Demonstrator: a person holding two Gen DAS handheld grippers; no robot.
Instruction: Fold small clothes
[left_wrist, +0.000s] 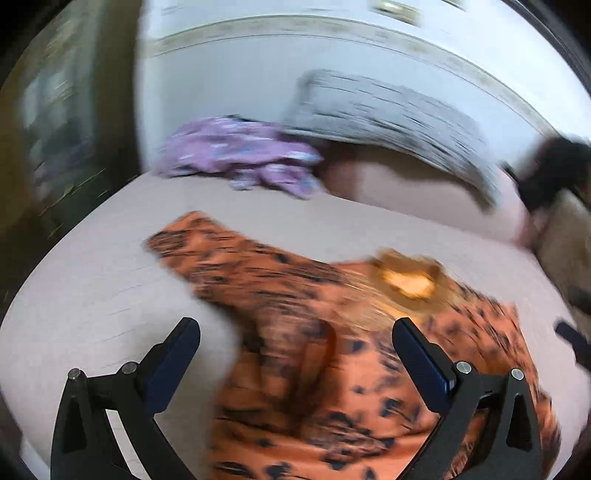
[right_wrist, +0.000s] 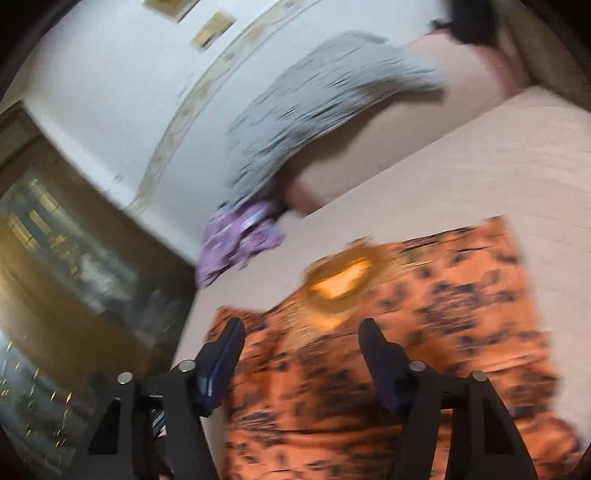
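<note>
Orange black-spotted cloth garment lies spread on pale bed, gold neck opening at 12 o'clock of both claws. Left claw wide open, empty; right claw partly open, empty, seemingly nearer collar. Blur hides long axis.

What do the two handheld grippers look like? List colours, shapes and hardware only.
The left gripper and right gripper look alike: matte black, angular linkage arms with triangular cut-outs, round silver pivot pins at the joints, and two long flat fingers faced with dark blue pads. No cables, markings or sleeves are visible.
</note>
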